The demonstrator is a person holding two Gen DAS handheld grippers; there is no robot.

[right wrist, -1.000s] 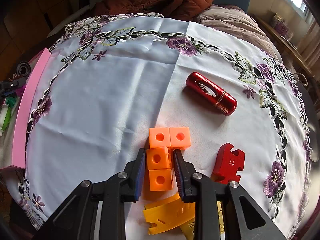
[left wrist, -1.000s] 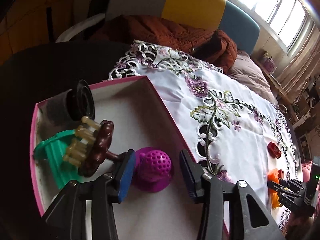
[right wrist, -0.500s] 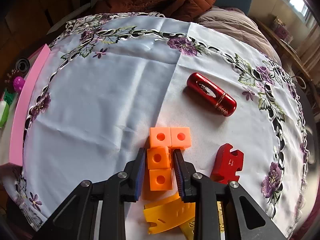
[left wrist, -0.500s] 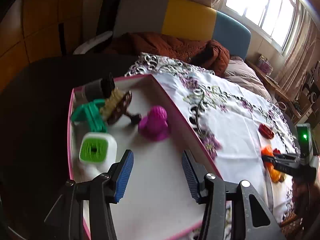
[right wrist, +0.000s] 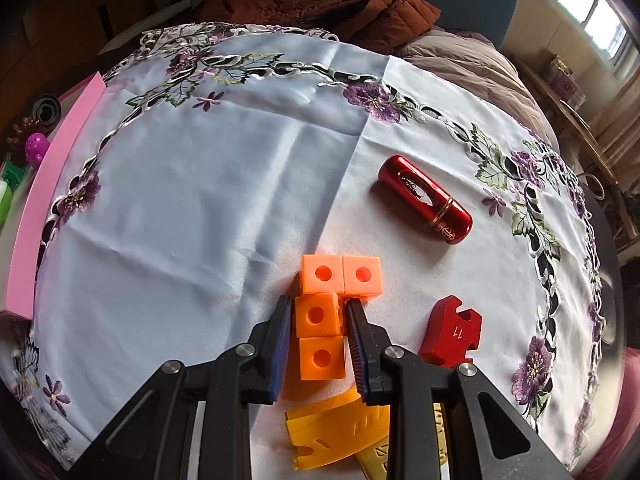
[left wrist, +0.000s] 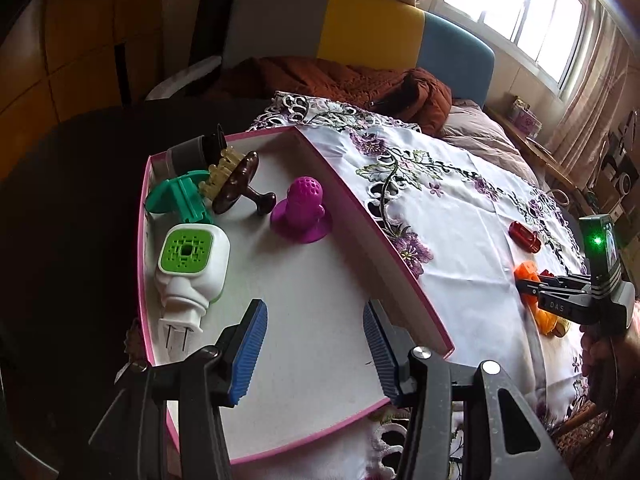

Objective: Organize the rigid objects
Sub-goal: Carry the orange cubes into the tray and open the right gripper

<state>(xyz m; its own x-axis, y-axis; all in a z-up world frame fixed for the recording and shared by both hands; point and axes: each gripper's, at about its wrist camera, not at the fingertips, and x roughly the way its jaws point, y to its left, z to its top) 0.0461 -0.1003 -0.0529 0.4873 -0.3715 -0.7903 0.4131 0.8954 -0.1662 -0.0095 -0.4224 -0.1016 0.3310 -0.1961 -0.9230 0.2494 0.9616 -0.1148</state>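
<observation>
**Orange blocks gripped on the cloth, tray half filled**

Behind the desk (left wrist: 80, 208) stands a sofa with grey, yellow and blue back panels (left wrist: 368, 28), a rust-brown quilted jacket (left wrist: 344, 80) heaped on it, and a bright window (left wrist: 532, 8) at the upper right. A white tablecloth (right wrist: 208, 200) embroidered with purple flowers covers most of the dark desk. At its left edge sits a pink-rimmed tray (left wrist: 360, 216) with a white floor, holding a white and green plug-in device (left wrist: 192, 268), a magenta cup-shaped piece (left wrist: 302, 208), a brown massager with pale prongs (left wrist: 236, 180), a green plastic part (left wrist: 176, 200) and a dark cylinder (left wrist: 192, 150).

The left hand-held gripper (left wrist: 312, 348) hangs over the tray's near end, jaws moderately wide with nothing between them. The right hand-held gripper (right wrist: 318, 344) is clamped on the orange block cluster (right wrist: 320, 316) resting on the cloth. Near it lie a red capsule-shaped case (right wrist: 426, 200), a red notched piece (right wrist: 450, 332) and yellow curved strips (right wrist: 340, 428).
</observation>
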